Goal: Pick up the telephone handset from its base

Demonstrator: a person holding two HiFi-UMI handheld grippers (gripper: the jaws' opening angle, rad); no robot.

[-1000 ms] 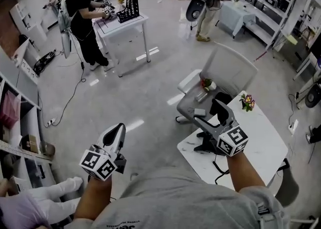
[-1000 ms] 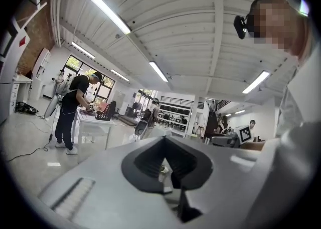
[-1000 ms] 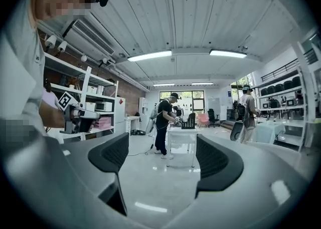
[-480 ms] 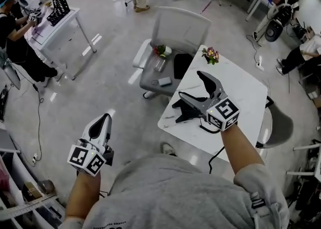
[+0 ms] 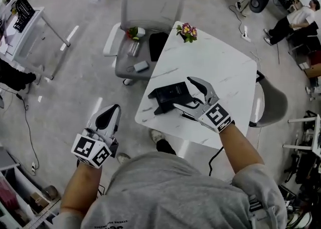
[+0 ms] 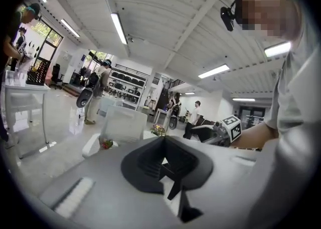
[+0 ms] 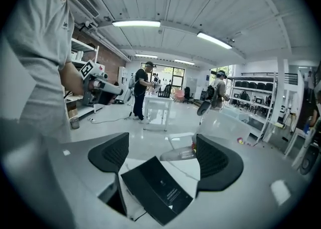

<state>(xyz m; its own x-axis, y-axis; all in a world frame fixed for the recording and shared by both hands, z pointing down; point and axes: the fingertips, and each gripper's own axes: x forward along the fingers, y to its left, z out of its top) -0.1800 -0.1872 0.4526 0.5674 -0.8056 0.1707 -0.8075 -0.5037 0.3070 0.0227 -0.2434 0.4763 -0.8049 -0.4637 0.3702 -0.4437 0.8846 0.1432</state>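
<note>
The black telephone [image 5: 169, 95] lies on the white marble table [image 5: 220, 67], near its front left edge. In the right gripper view the telephone [image 7: 156, 189] is a flat black slab low between the jaws; I cannot pick the handset out from the base. My right gripper [image 5: 184, 94] stands open just over the telephone's right side, one finger beyond it and one on the near side. The right gripper [image 7: 163, 165] holds nothing. My left gripper [image 5: 113, 113] is shut and empty, over the floor to the left of the table. Its pads [image 6: 161, 159] meet.
A white office chair [image 5: 146, 5] stands at the table's far left, with a bottle and small items on its seat [image 5: 131, 67]. A small flower pot [image 5: 186, 31] sits at the table's far corner. A second chair [image 5: 271, 104] is on the right. A cord [image 5: 214, 156] hangs off the table's front edge.
The view has swung so the table sits in the middle. My right gripper has come down, still open, to the telephone. The left gripper stays shut at the left.
</note>
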